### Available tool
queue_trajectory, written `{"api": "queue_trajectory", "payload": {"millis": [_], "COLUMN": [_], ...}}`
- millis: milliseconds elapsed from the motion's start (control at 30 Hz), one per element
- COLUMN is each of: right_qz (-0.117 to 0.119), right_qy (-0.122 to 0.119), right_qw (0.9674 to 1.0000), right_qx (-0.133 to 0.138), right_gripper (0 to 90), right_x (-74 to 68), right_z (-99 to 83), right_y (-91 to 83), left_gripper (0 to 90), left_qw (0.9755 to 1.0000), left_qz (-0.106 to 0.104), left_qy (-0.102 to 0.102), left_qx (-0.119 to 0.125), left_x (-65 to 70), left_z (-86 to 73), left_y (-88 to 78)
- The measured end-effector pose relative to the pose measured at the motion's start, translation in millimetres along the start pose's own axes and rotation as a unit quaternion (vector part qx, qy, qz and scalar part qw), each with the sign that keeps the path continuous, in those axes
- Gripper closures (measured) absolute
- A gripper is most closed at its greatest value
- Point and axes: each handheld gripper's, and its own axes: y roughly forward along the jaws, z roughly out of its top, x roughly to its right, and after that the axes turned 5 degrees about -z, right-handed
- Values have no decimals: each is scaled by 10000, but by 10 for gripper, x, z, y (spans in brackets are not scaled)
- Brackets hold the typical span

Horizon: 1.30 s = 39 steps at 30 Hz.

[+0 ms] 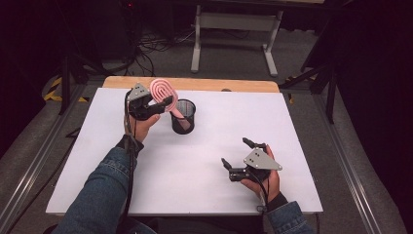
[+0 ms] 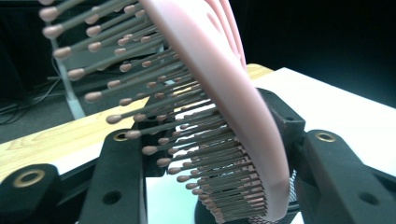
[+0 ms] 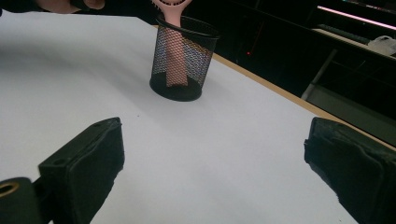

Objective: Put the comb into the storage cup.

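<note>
The left gripper (image 1: 163,103) holds the pink hairbrush (image 1: 163,90) narrowly; its handle leans toward ten o'clock in the mesh cup (image 1: 183,117), which could tip on release.

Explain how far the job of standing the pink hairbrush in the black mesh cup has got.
Done: the hairbrush handle is already inside the mesh cup. In hand: the left gripper has the brush head between its jaws. Left: letting go and withdrawing. The right gripper rests open on the white table.
</note>
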Motion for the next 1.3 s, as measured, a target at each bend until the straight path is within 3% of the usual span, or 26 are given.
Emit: {"api": "queue_trajectory", "payload": {"millis": [100,333,833,1300], "right_qz": [7,14,40,51], "right_qy": [-18,-27,-24,-27], "right_qw": [10000,10000,10000,10000], "right_qx": [-16,-25,-31,-38], "right_gripper": [54,54,54,54], "right_x": [-4,-4,-8,-2], "right_z": [0,-3,-5,-8], "right_y": [5,6,11,11], "left_gripper": [474,401,315,274], "left_qw": [9999,9997,9993,9984], "left_qz": [103,247,342,428], "left_qy": [87,52,65,306], "left_qx": [-107,-23,113,193], "left_x": [23,11,-8,49], "left_z": [13,31,69,125], "left_y": [0,-31,-99,-108]}}
